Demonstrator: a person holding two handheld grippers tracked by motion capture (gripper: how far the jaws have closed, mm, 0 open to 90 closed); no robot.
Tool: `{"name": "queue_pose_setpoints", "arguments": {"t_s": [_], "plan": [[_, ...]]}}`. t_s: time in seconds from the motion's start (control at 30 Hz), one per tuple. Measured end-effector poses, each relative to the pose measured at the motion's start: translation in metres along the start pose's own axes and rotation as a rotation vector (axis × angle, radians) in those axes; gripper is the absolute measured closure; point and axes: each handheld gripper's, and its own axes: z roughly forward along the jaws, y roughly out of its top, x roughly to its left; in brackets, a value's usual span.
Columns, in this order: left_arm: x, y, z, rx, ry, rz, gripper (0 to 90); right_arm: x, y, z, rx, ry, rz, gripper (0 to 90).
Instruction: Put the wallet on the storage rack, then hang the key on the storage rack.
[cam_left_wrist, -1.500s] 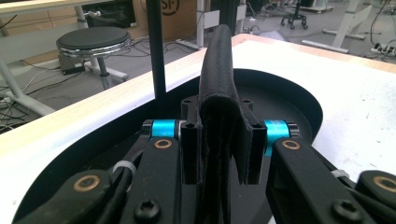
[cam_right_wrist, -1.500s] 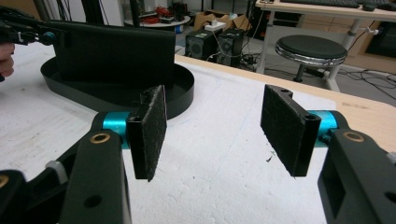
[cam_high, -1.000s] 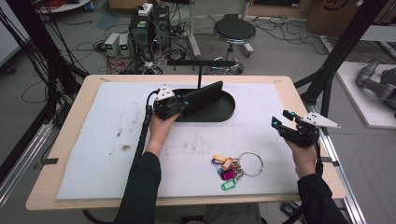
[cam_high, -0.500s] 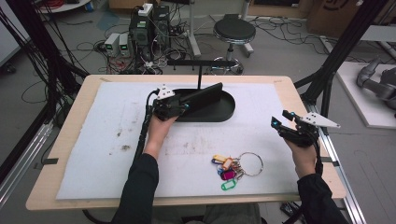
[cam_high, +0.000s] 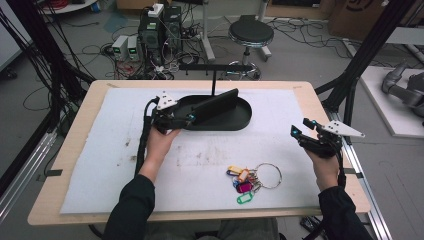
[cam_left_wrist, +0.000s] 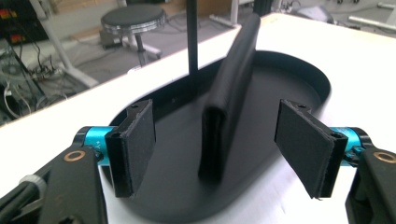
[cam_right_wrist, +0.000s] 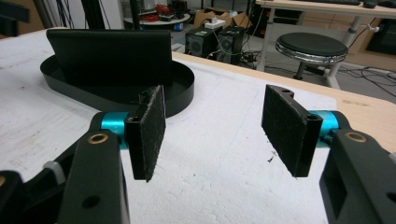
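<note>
Near edge of the desk (cam_high: 75, 200): a bunch of keys (cam_high: 250, 180) with coloured tags on a large ring lies on the white mat (cam_high: 100, 165), between the two forearms and nearer the right one.

Right gripper (cam_high: 305, 136), at the right edge of the mat: fingers (cam_right_wrist: 149, 126) set wide, nothing between them.

Left gripper (cam_high: 187, 119), at the left end of the tray (cam_high: 245, 120): its fingers (cam_left_wrist: 135, 144) have just been opening and now stand wide. The wallet (cam_left_wrist: 229, 98) stands between them, touched by neither pad.

The wallet is black, flat and folded. It stands on edge in the black oval tray, leaning toward the thin black post (cam_high: 214, 80) at the tray's far rim. The tray sits at the far centre of the mat.
</note>
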Motion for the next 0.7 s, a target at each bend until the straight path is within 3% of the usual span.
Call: {"name": "queue_pose_setpoints", "arguments": {"t_s": [0.2,0.4,0.53,0.7], "plan": [[-0.011,-0.013,-0.043,0.001,0.061,-0.012,29.3,0.001,-0.001,-0.002,0.005,-0.008,0.004,39.7],[-0.021,-0.037,-0.086,-0.002,0.061,-0.059,29.2,0.002,-0.006,-0.012,0.012,-0.020,0.003,39.3],[-0.029,-0.051,-0.105,-0.029,0.048,-0.079,29.2,0.000,-0.009,-0.022,0.016,-0.031,0.013,38.3],[-0.036,-0.060,-0.117,-0.047,0.069,-0.046,29.2,-0.001,-0.013,-0.030,0.027,-0.017,0.026,37.3]]}}
